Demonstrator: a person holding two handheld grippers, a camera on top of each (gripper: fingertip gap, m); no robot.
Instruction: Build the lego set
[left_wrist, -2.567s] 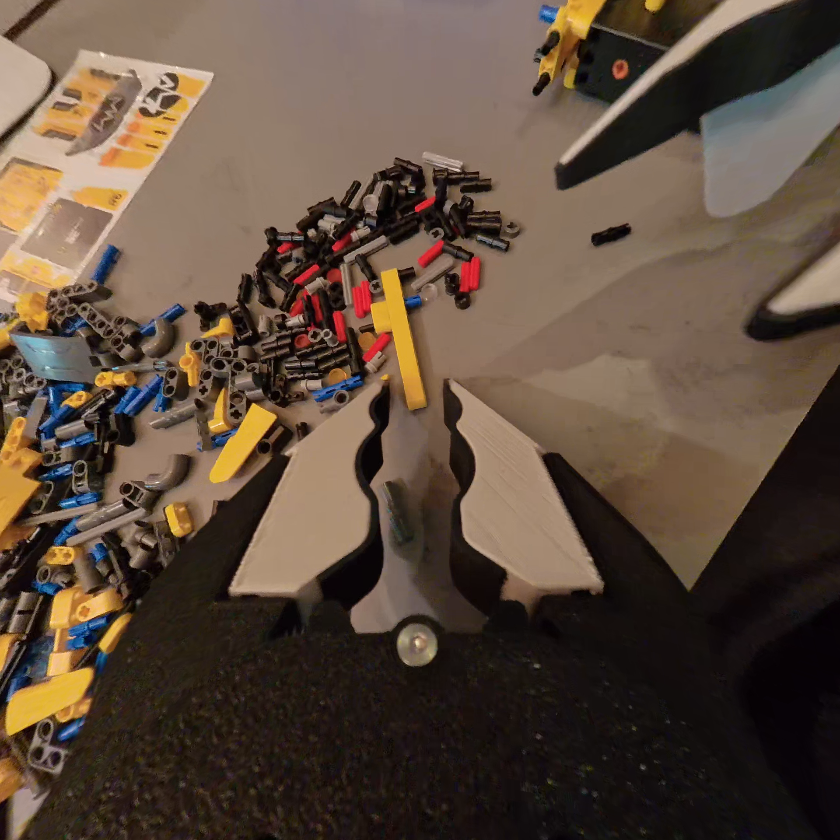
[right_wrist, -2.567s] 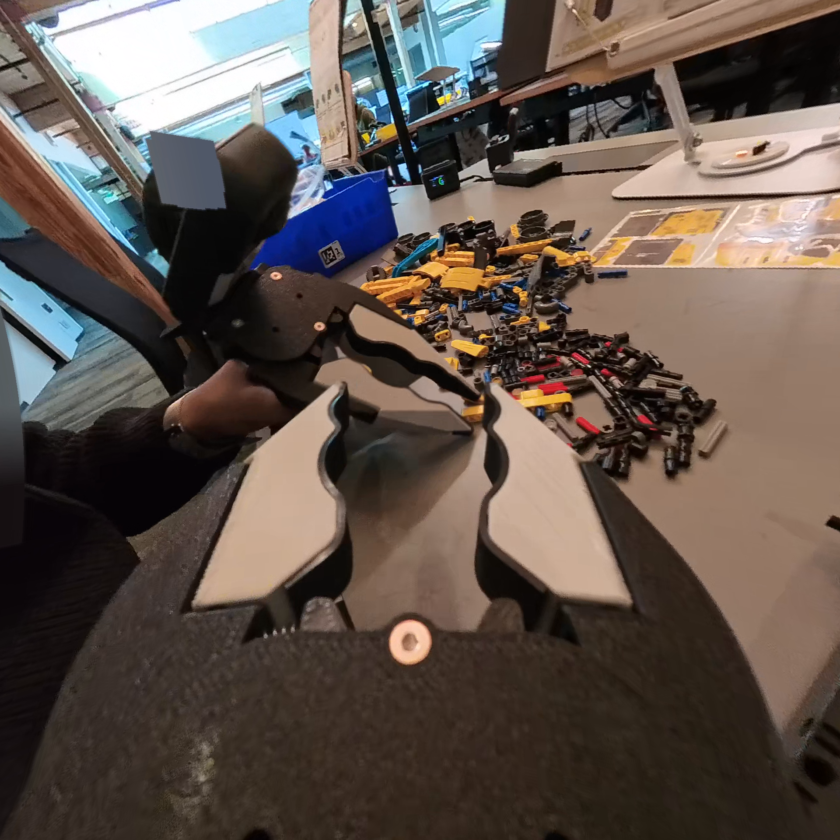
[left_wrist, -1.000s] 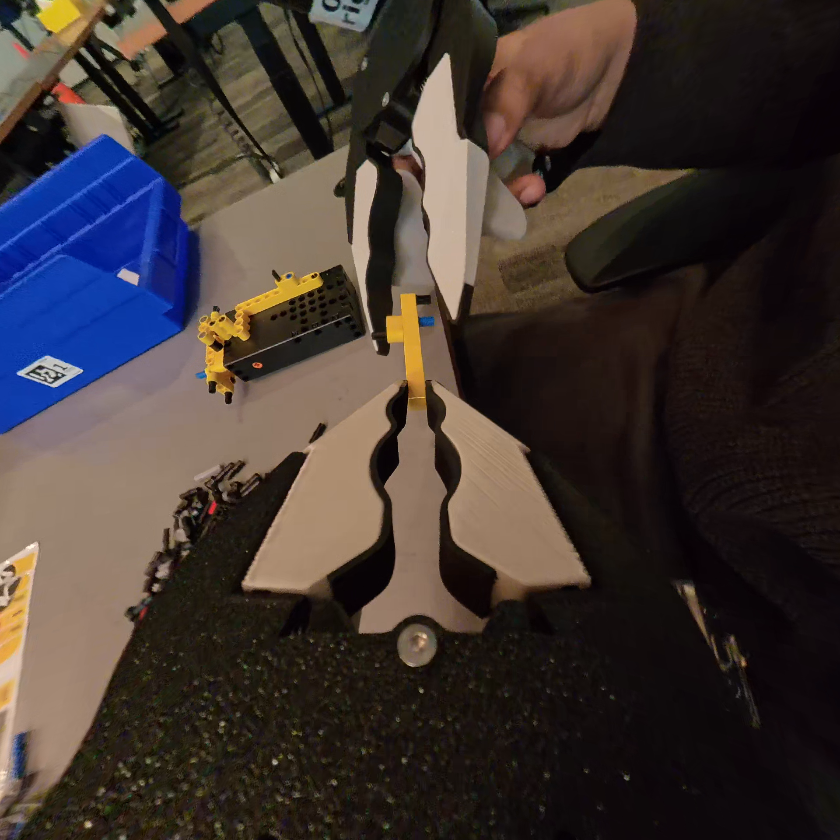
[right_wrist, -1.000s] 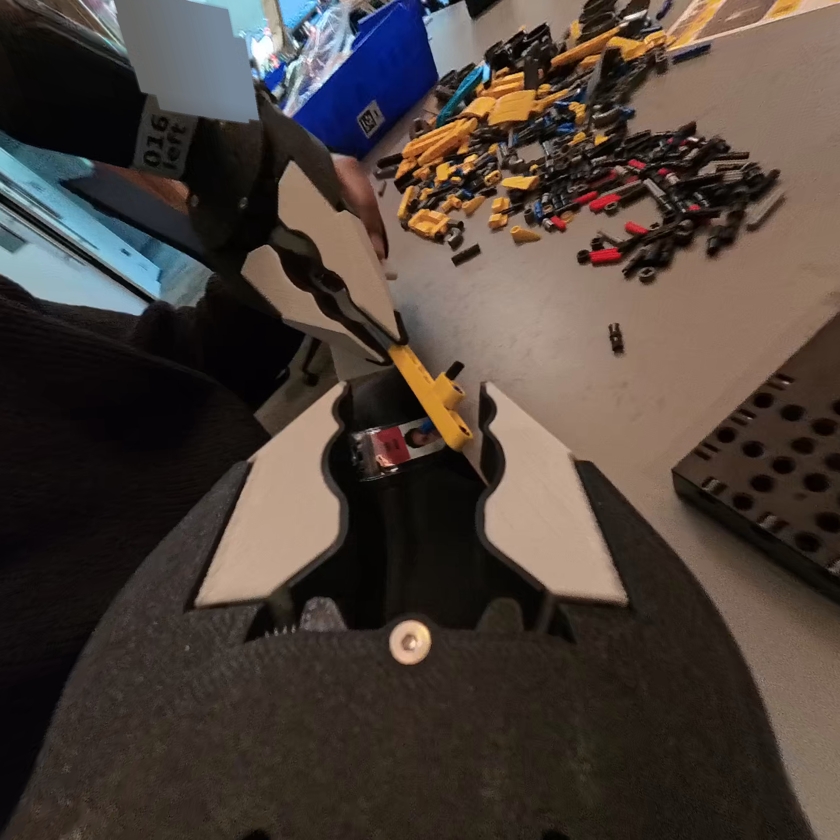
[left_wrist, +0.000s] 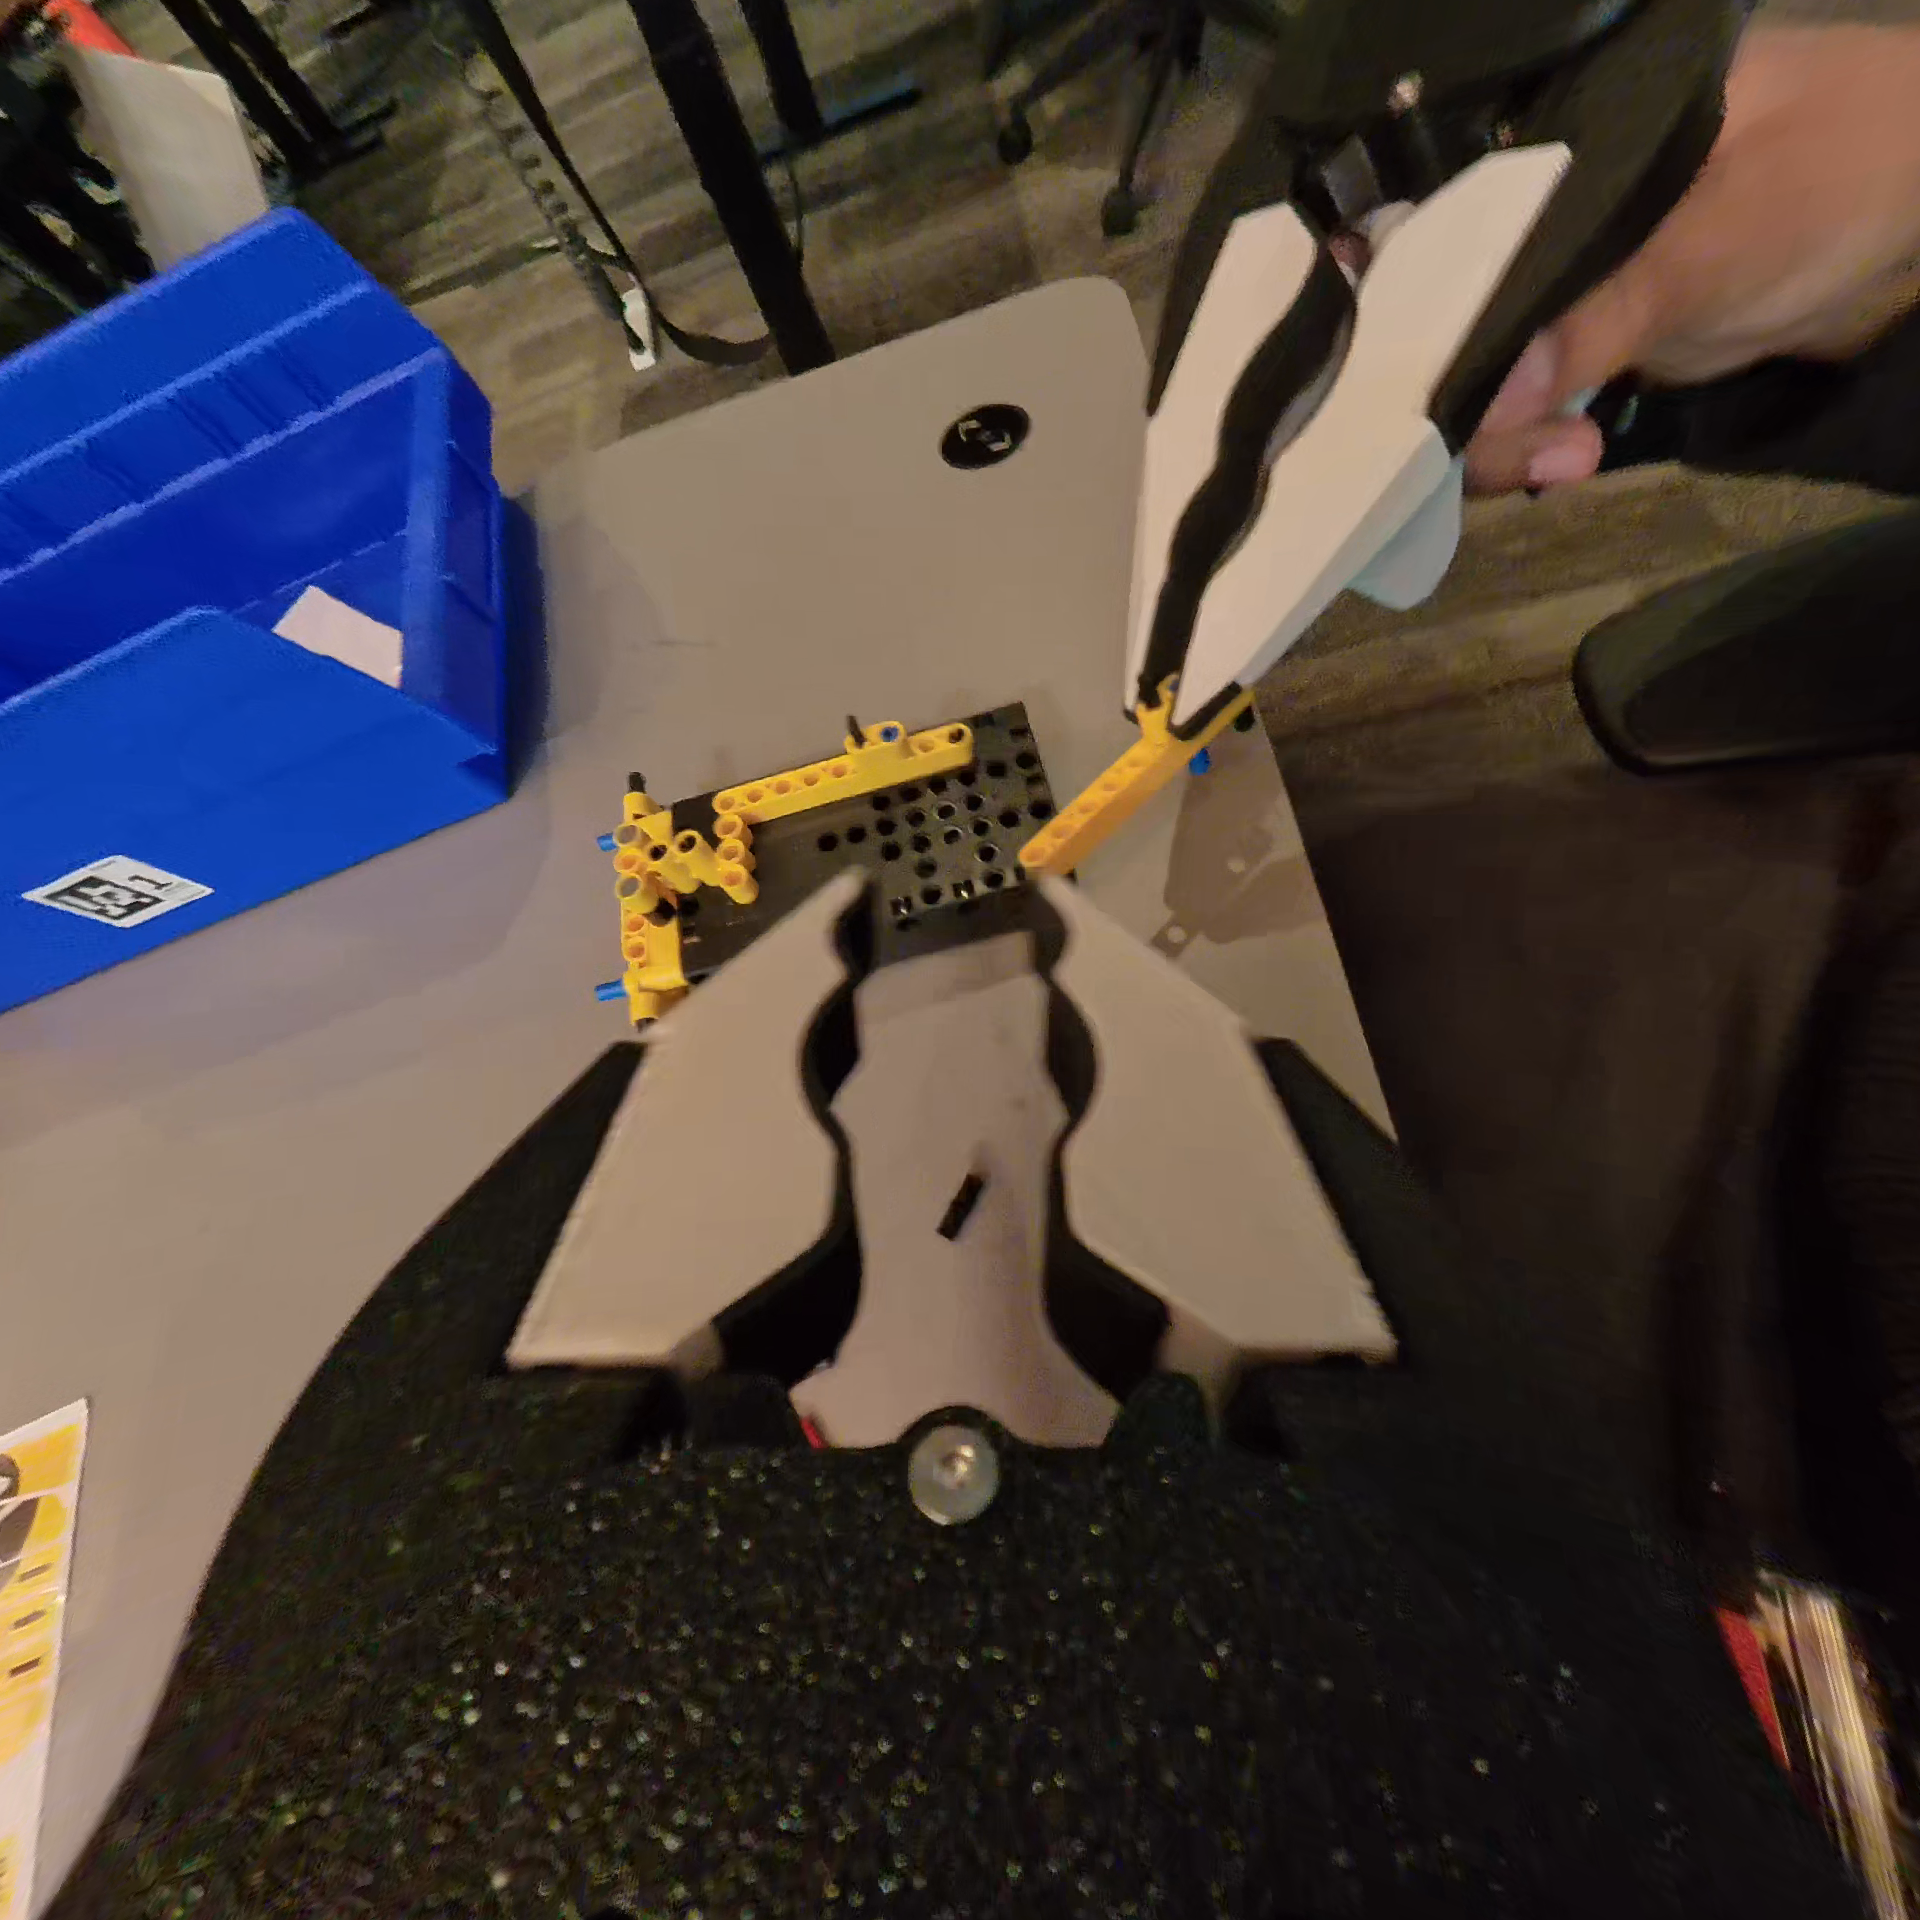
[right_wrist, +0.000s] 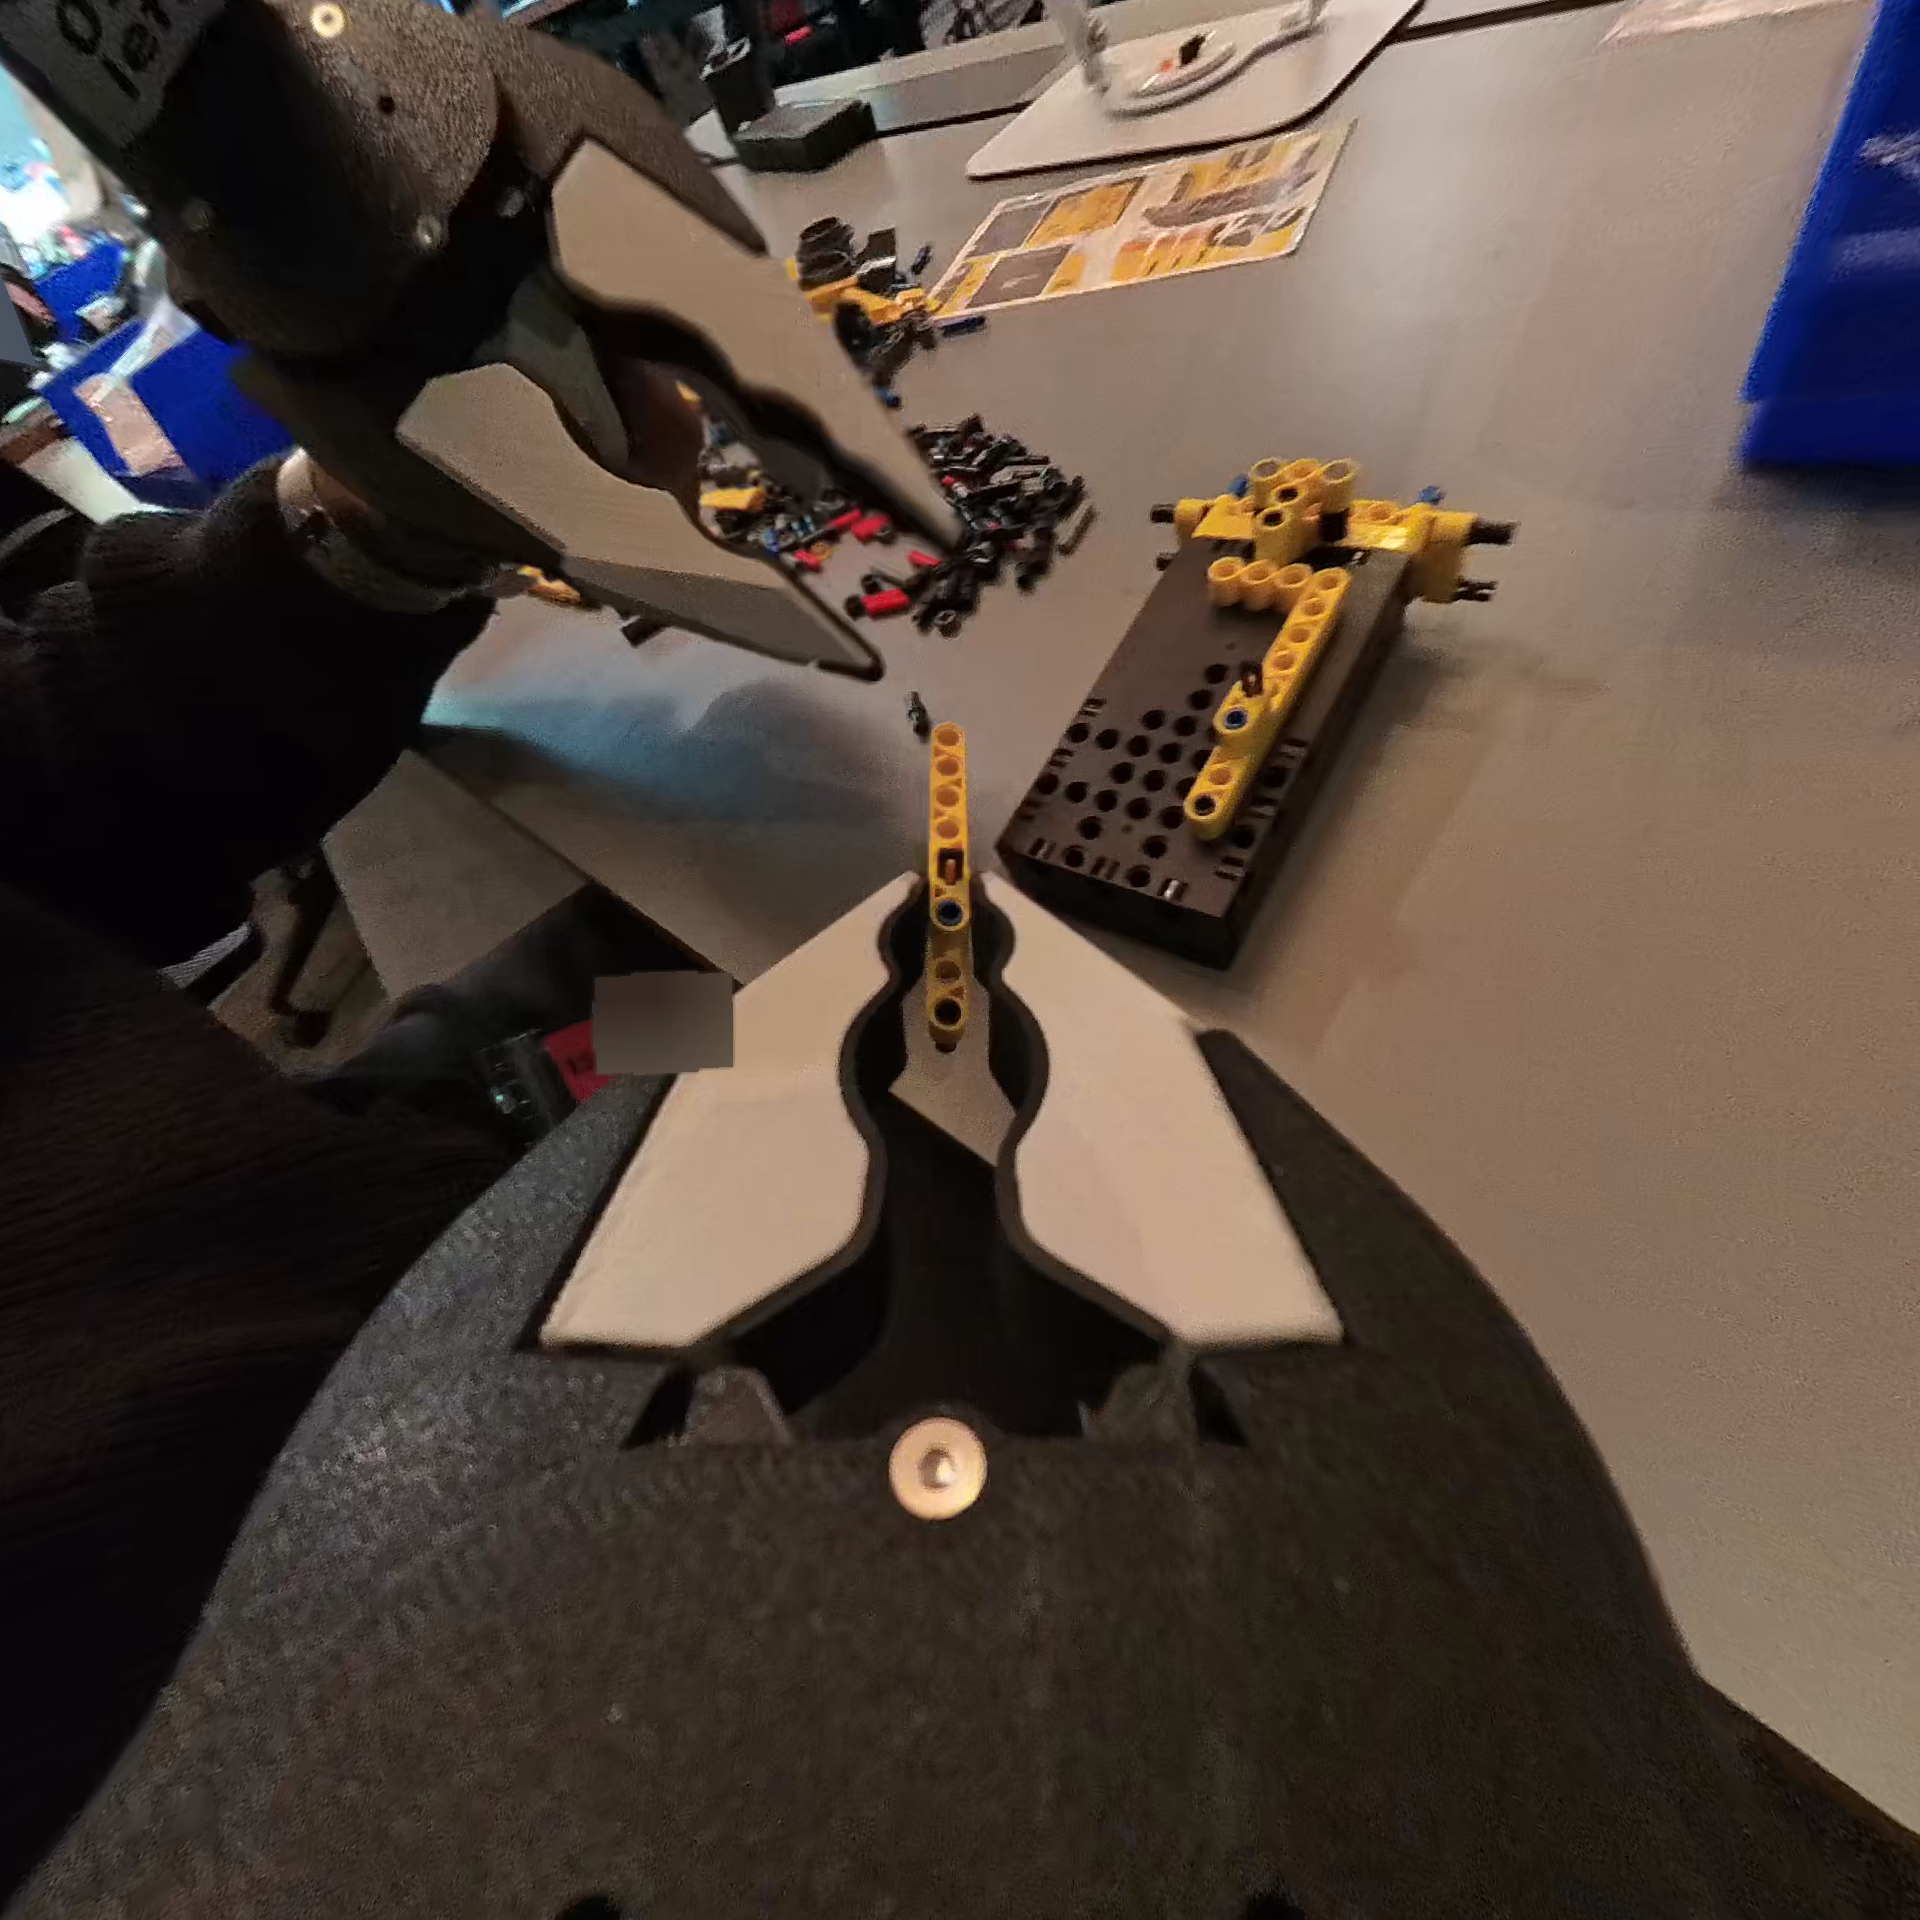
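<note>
My right gripper (right_wrist: 949, 883) is shut on a long yellow holed beam (right_wrist: 948, 821) with a blue pin and a black pin in it. It holds the beam in the air, just left of a black perforated block (right_wrist: 1132, 821) that carries a yellow beam assembly (right_wrist: 1273, 665). In the left wrist view the right gripper (left_wrist: 1184, 717) pinches the beam (left_wrist: 1101, 810) at the block's (left_wrist: 935, 831) right corner. My left gripper (left_wrist: 951, 894) is open and empty just above the block's near edge. It also shows in the right wrist view (right_wrist: 914, 606), open.
A blue bin (left_wrist: 229, 582) stands left of the block. A pile of loose black, red and yellow pieces (right_wrist: 966, 520) lies behind, with a yellow printed sheet (right_wrist: 1143, 218) farther back. A lone black pin (left_wrist: 961, 1205) lies on the grey table. The table corner (left_wrist: 1101, 312) and a chair (left_wrist: 1766, 644) are close. The left gripper's tips are roughly 6 cm from the right gripper's.
The left gripper held the yellow beam and brought it up from the pile. The right gripper has now shut on it, the left has let go, and both have moved to the black block.
</note>
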